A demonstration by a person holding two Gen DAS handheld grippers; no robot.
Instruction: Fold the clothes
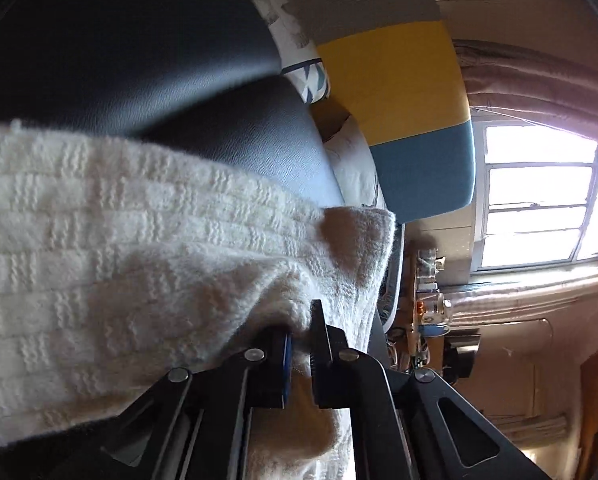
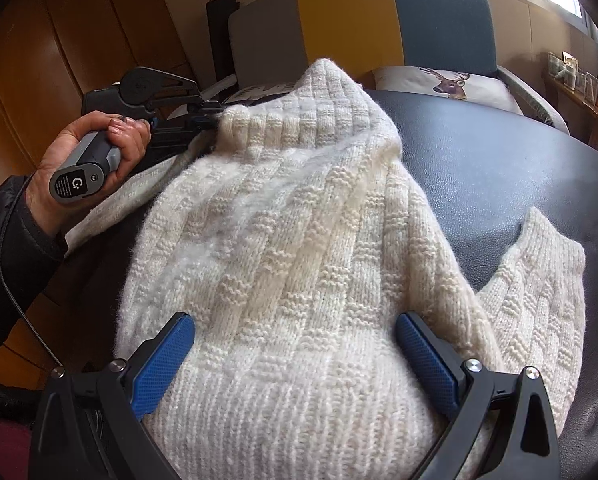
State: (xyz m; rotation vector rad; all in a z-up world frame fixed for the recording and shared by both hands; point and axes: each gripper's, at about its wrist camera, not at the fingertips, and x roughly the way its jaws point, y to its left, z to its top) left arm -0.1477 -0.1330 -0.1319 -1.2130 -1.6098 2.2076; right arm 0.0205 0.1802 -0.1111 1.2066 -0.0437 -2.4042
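Observation:
A cream knitted sweater lies bunched on a black leather seat. My left gripper is shut on a fold of the sweater; in the right wrist view it pinches the sweater's far left edge, lifting it a little. My right gripper is open, its blue pads on either side of the sweater's ribbed hem. A sleeve lies to the right on the seat.
A grey, yellow and blue chair back stands behind the seat, with a deer-print cushion. A wooden wall is at the left. A shelf with small items and a window are at the right.

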